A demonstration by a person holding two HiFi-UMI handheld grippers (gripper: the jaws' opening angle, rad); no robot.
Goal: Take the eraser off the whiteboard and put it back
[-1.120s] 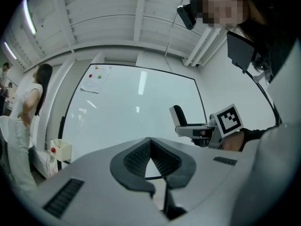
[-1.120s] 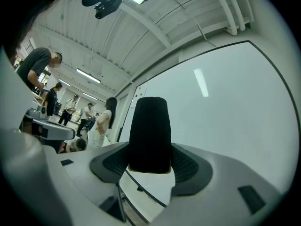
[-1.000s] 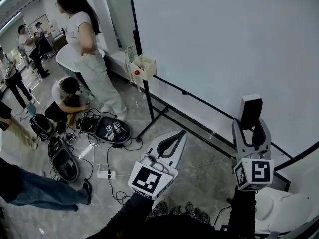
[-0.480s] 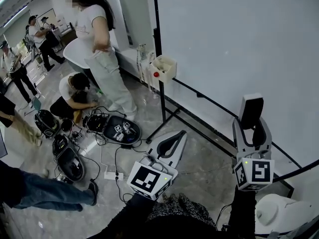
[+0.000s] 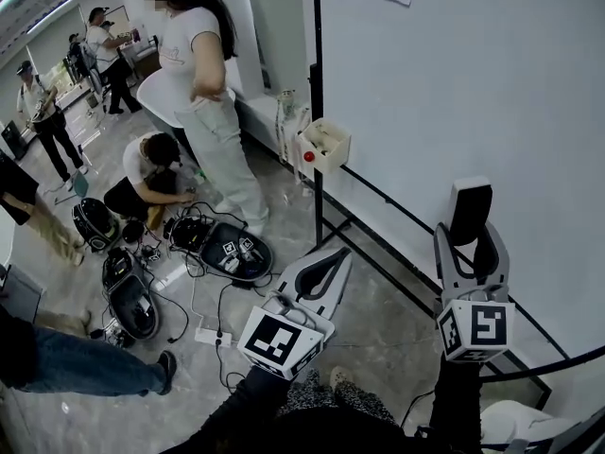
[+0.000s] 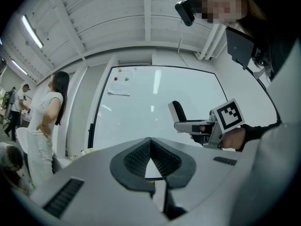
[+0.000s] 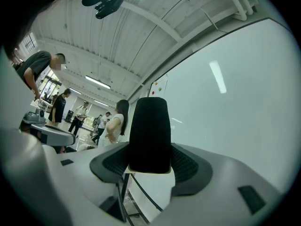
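The eraser (image 5: pixel 471 212), a black felt block with a white back, stands upright between the jaws of my right gripper (image 5: pixel 472 244), which is shut on it. In the right gripper view the eraser (image 7: pixel 149 134) fills the middle, with the whiteboard (image 7: pixel 235 102) close on the right. The whiteboard (image 5: pixel 473 83) is blank apart from a paper near its top edge. My left gripper (image 5: pixel 333 256) is held lower and to the left, shut with nothing in it. The left gripper view shows the right gripper's eraser (image 6: pixel 178 111) in front of the whiteboard (image 6: pixel 150 98).
A small beige box (image 5: pixel 326 145) with a red item hangs on the board's black post (image 5: pixel 316 102). The stand's black legs (image 5: pixel 378 272) run along the floor. A person (image 5: pixel 203 93) stands at left, another crouches (image 5: pixel 151 173) by open cases (image 5: pixel 227 249) and cables.
Both grippers have moved along the board together, and the post and beige box have shifted right in the head view. The right gripper still holds the eraser; the left stays shut.
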